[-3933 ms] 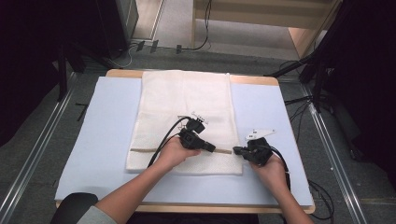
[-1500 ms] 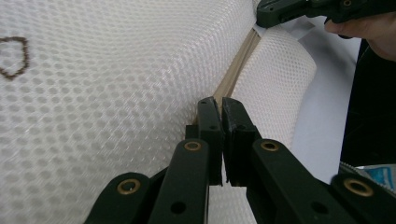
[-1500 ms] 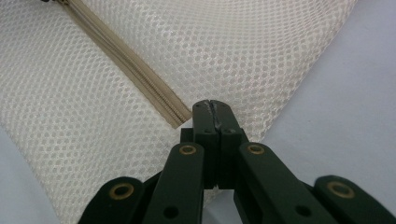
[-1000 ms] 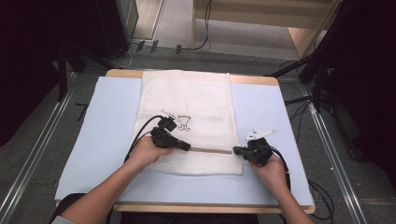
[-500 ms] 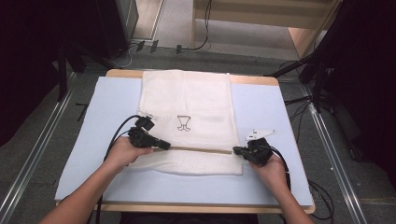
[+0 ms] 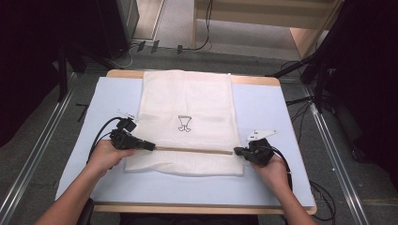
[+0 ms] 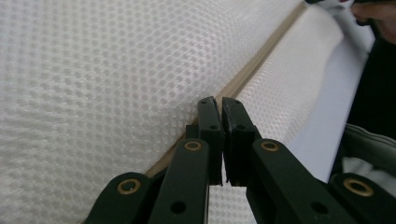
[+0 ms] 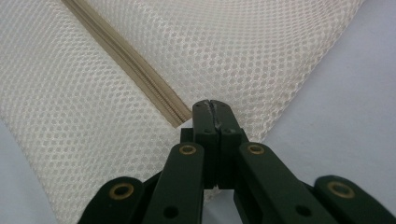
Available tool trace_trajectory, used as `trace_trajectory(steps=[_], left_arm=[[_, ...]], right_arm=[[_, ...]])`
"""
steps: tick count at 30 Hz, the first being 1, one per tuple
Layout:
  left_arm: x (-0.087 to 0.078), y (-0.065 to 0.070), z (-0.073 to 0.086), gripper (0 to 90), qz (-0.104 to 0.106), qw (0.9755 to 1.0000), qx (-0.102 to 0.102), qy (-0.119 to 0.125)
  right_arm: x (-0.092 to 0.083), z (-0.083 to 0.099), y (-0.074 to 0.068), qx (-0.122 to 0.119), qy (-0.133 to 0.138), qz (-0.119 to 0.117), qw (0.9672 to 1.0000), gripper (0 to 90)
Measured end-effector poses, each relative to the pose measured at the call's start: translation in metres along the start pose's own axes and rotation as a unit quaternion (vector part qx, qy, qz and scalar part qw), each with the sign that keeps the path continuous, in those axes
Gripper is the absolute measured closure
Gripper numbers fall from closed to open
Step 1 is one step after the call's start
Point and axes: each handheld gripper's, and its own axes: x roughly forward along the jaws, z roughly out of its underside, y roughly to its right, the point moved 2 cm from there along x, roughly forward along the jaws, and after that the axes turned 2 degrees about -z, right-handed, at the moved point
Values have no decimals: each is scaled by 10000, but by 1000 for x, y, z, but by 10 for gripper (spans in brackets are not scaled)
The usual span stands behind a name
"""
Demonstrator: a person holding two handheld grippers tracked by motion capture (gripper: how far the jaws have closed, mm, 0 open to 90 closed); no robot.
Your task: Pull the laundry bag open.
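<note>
High view: a white mesh laundry bag (image 6: 187, 122) lies flat on the pale blue mat (image 6: 263, 108) covering the worktop, its beige zipper (image 6: 192, 150) running crosswise. The left gripper (image 6: 151, 146) sits at the zipper's left end, the right gripper (image 6: 237, 151) at its right end. Left gripper view: jaws nearly closed, pinched at the zipper. Right gripper view: jaws closed on the mesh just beside the zipper's end.

Both forearms reach forward, left claw (image 6: 149, 146) and right claw (image 6: 237, 151) clamped tight.
</note>
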Motion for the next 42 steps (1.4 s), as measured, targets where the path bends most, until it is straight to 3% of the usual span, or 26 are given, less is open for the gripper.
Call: trace_trajectory(steps=[9,11,12,14,18,22,25,30,33,37,40,42], left_arm=[[0,-1,1,889,4,9999,-108,-35],[-1,-1,1,889,-150,9998,-22,-103],[-2,-2,1,890,-69,9999,-88,-94],[-6,-5,2,890,-166,9997,-134,-75],[-14,-11,6,890,-113,9997,-200,-18],[-20,-16,9,890,-298,9993,-224,-23],[-28,-21,14,890,-293,9990,-337,26],[-47,-40,27,890,-667,9958,-600,191],[-53,-49,36,889,-619,9948,-744,314],[-54,-48,38,885,-573,9952,-732,298],[-50,-46,38,867,-617,9963,-546,253],[-51,-43,38,815,-641,9960,-468,403]], right_arm=[[0,-1,0,-4,-11,-16,10000,900],[0,-1,0,-4,-23,-4,10000,900],[0,-1,0,-3,-22,-3,10000,900],[0,-1,0,3,-30,4,10000,900],[0,-1,-1,-4,-65,23,10000,900],[1,-2,-1,0,-53,17,10000,900],[1,-2,-1,-13,-55,18,10000,900],[1,-2,0,25,-63,2,10000,900],[1,-2,1,-21,-59,-42,10000,900],[1,-4,2,6,-110,-82,9999,900],[1,-5,5,90,-140,-194,9997,900],[-1,-7,8,346,-195,-374,9985,862]])
